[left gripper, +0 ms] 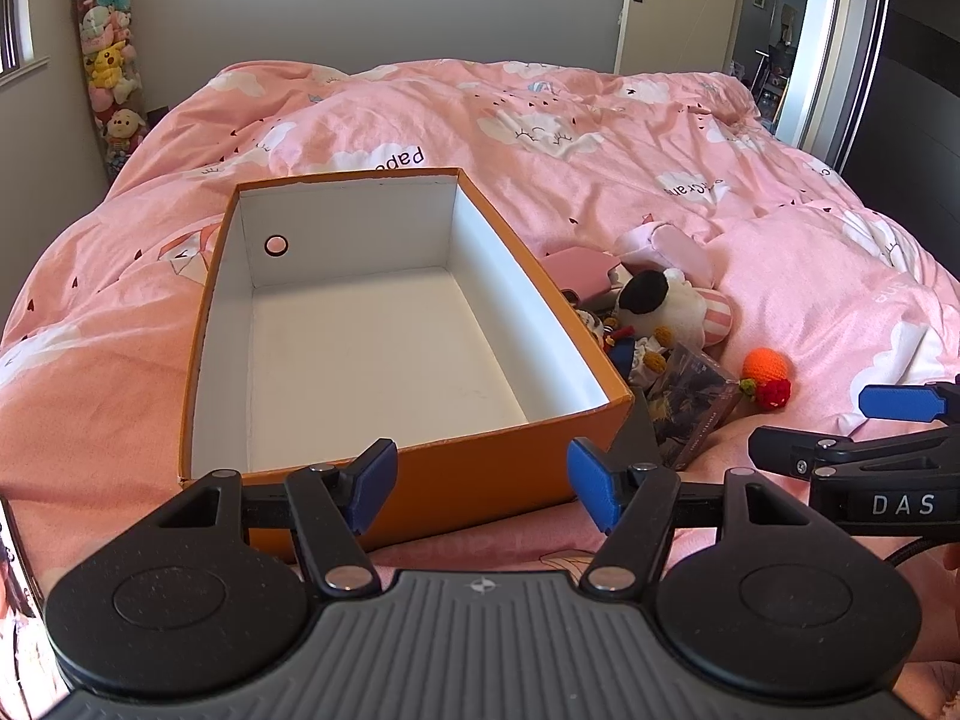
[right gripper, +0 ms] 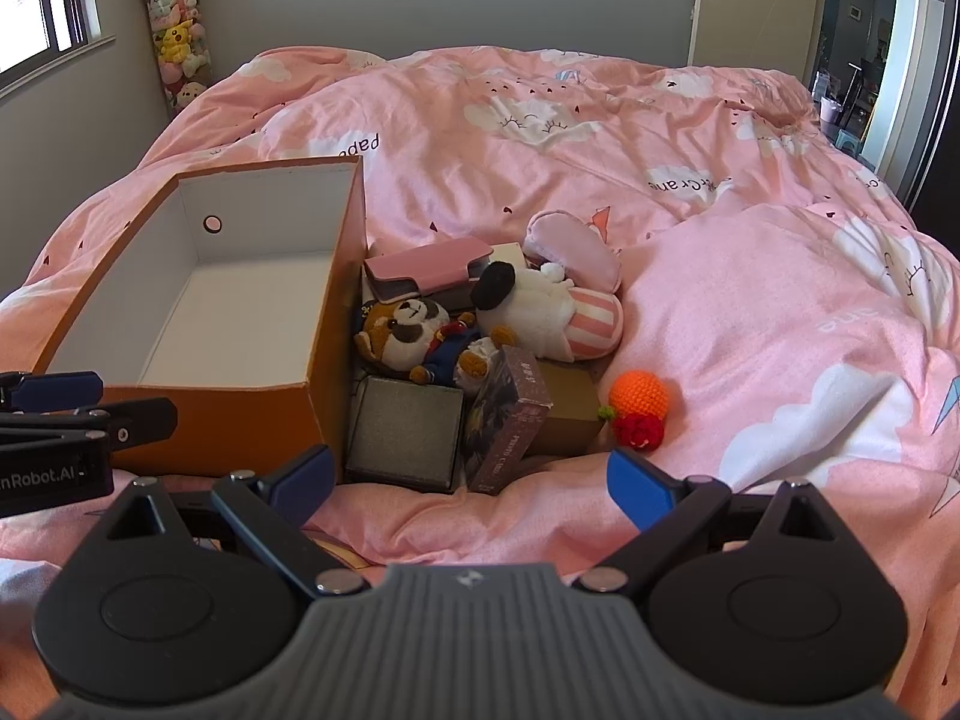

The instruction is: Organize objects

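Resting on the pink cloud-print duvet (right gripper: 750, 312), the open orange cardboard box with white inside (left gripper: 384, 324) holds nothing. Only the right wrist view shows the panda plush in blue clothes (right gripper: 414, 336) and dark square box (right gripper: 405, 432) just right of it. "DAS" marks the right tool (right gripper: 471, 480), spread wide; the left tool (left gripper: 480, 480) is spread too.
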